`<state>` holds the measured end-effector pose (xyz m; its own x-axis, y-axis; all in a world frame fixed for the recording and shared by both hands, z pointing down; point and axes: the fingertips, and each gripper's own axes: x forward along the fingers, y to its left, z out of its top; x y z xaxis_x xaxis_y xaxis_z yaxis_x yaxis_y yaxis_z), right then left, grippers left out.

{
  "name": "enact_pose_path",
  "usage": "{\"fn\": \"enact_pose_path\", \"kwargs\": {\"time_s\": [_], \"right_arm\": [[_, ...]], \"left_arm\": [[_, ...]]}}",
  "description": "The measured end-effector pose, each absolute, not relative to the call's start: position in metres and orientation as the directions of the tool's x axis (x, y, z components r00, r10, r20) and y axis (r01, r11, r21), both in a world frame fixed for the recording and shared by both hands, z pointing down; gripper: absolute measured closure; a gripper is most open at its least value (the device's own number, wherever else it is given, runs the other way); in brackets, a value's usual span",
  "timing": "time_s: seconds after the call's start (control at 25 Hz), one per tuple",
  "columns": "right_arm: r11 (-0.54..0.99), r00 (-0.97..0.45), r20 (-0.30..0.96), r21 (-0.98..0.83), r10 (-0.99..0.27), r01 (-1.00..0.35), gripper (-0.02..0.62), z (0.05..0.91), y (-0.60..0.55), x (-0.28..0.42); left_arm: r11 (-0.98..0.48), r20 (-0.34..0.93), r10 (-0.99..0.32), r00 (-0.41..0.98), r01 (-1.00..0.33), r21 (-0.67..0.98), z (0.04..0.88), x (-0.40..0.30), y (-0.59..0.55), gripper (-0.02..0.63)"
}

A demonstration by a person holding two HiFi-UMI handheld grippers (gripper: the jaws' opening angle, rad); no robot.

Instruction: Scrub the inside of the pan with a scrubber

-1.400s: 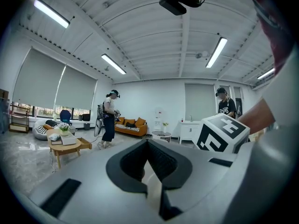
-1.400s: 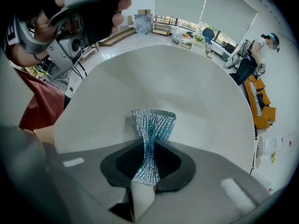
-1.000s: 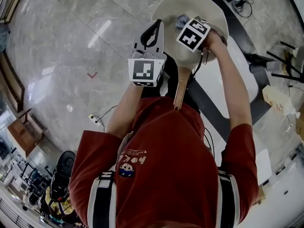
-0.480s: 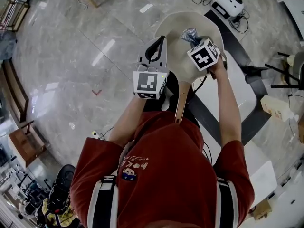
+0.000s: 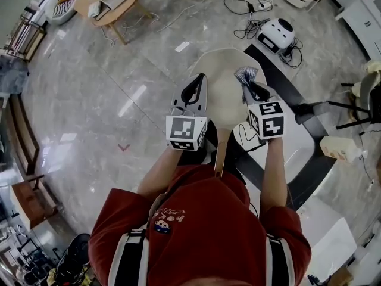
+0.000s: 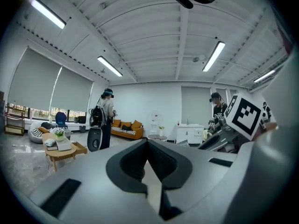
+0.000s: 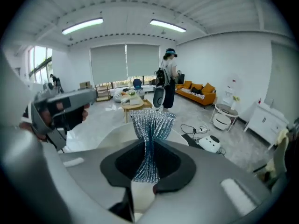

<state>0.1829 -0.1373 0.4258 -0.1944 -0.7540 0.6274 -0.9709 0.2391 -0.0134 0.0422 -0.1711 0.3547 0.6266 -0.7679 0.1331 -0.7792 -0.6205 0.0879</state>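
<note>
A cream pan (image 5: 221, 97) with a wooden handle (image 5: 219, 154) lies below and between my two grippers, its handle pointing at my body. What it rests on I cannot tell. My right gripper (image 5: 253, 92) is at the pan's right rim, shut on a silvery mesh scrubber (image 5: 245, 75) that fans out above the jaws (image 7: 150, 121). The pan's pale inside (image 7: 105, 141) shows just beyond this gripper (image 7: 148, 158). At the pan's left rim my left gripper (image 5: 198, 82) is shut, with nothing seen between its jaws (image 6: 147, 146). Both gripper views look level across the room.
A white table with a dark band (image 5: 300, 145) stands at my right. On the floor beyond the pan sit a white device with cables (image 5: 278, 33) and a low wooden table (image 5: 110, 2). A person with a backpack (image 7: 167, 85) stands near an orange sofa (image 7: 202, 91).
The right gripper and scrubber have come off the middle of the pan to its right rim and nearer my body. The left gripper stays by the left rim. My head has tipped up.
</note>
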Motion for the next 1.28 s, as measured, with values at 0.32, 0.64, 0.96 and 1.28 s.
{"fn": "enact_pose_path", "kwargs": {"time_s": [0.32, 0.64, 0.96, 1.28], "right_arm": [[0.089, -0.141, 0.436, -0.137, -0.889, -0.987, 0.515, 0.347, -0.113, 0.212], [-0.068, 0.070, 0.104, 0.027, -0.992, -0.997, 0.511, 0.251, -0.096, 0.236], [-0.168, 0.146, -0.166, 0.126, -0.975, -0.978, 0.508, 0.218, -0.081, 0.237], [-0.173, 0.146, -0.217, 0.109, -0.965, -0.979, 0.492, 0.223, -0.082, 0.233]], "left_arm": [[-0.584, 0.170, -0.792, 0.587, -0.808, 0.070, 0.317, 0.042, -0.175, 0.600], [-0.609, 0.080, -0.787, 0.612, -0.791, 0.056, 0.258, 0.046, -0.175, 0.601], [-0.691, -0.091, -0.722, 0.686, -0.722, 0.029, 0.224, 0.058, -0.157, 0.600], [-0.680, -0.094, -0.731, 0.676, -0.733, 0.008, 0.237, 0.062, -0.158, 0.601]]}}
